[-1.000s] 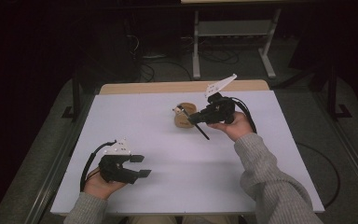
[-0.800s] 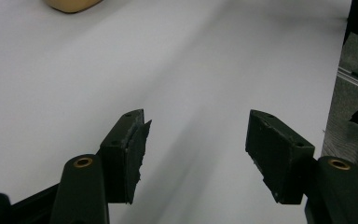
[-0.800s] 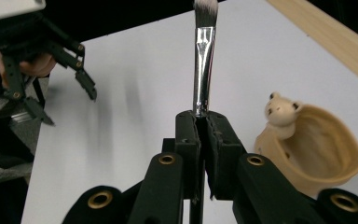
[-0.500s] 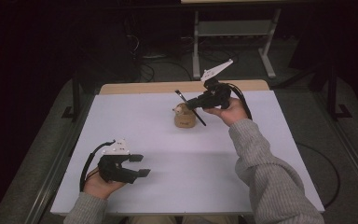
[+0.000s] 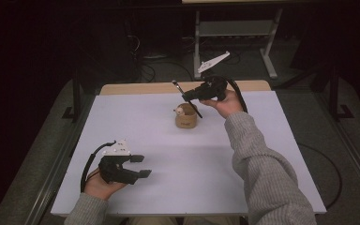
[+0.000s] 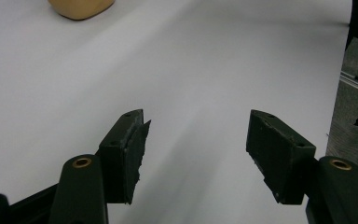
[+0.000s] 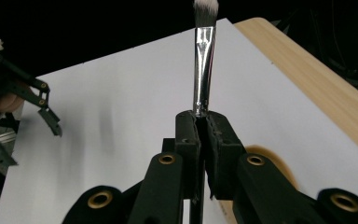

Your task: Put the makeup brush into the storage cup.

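right tool (image 7: pixel 200 122) grips a brush (image 7: pixel 203 56) above the cup (image 5: pixel 186 117); next likely lowering it in, handle first. left tool (image 6: pixel 196 156) rests wide apart.

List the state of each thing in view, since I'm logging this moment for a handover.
Right gripper: shut on the brush, raised above the cup.
Brush: clamped at its metal ferrule, bristles pointing away from the jaws.
Cup: upright on the table, something small inside.
Left gripper: open, holding nothing, low over the white table.
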{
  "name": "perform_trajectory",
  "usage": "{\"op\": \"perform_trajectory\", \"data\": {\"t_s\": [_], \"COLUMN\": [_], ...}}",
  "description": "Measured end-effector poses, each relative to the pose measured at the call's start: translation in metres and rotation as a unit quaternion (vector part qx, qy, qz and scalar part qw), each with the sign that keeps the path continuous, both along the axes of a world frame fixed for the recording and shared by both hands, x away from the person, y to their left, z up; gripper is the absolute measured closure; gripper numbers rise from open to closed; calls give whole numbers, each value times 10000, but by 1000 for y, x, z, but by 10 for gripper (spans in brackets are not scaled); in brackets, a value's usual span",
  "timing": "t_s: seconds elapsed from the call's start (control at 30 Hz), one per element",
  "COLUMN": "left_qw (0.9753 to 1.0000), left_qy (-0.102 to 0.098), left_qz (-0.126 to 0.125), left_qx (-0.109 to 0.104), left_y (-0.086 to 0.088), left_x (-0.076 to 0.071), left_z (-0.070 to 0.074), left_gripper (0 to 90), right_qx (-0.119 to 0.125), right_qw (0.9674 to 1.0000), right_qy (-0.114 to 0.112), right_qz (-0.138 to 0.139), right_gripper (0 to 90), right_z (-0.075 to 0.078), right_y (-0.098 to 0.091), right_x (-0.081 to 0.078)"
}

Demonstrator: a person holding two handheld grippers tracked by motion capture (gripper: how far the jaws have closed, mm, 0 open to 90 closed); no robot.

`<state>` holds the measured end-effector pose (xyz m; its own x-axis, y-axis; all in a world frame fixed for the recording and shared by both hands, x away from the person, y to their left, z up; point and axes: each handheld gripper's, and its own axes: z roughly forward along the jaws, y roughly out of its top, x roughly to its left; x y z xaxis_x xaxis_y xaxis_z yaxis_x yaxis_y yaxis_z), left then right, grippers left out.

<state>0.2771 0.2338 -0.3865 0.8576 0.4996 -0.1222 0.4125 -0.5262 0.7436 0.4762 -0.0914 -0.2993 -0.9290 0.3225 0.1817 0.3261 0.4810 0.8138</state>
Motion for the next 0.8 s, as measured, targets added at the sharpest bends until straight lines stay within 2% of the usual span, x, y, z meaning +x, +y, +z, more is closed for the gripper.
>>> {"op": "perform_trajectory", "data": {"t_s": [0.13, 0.37, 0.6, 0.8], "left_qw": [10000, 10000, 10000, 10000], "left_qy": [1, -3, 6, -4], "left_qz": [-11, -4, 35, 42], "left_qx": [-8, -11, -45, -26], "left_y": [0, 2, 3, 4], "left_x": [0, 0, -1, 0], "left_z": [0, 1, 1, 1], "left_gripper": [366, 364, 363, 360], "right_qx": [-33, 166, 234, 309], "right_qw": [10000, 9997, 9995, 9991], "right_qy": [13, -30, -50, -70], "right_qz": [-42, -169, -228, -287], "right_gripper": [832, 832, 832, 832], "right_z": [2, 11, 16, 13], "right_y": [2, 4, 12, 18], "right_x": [9, 24, 38, 48]}}
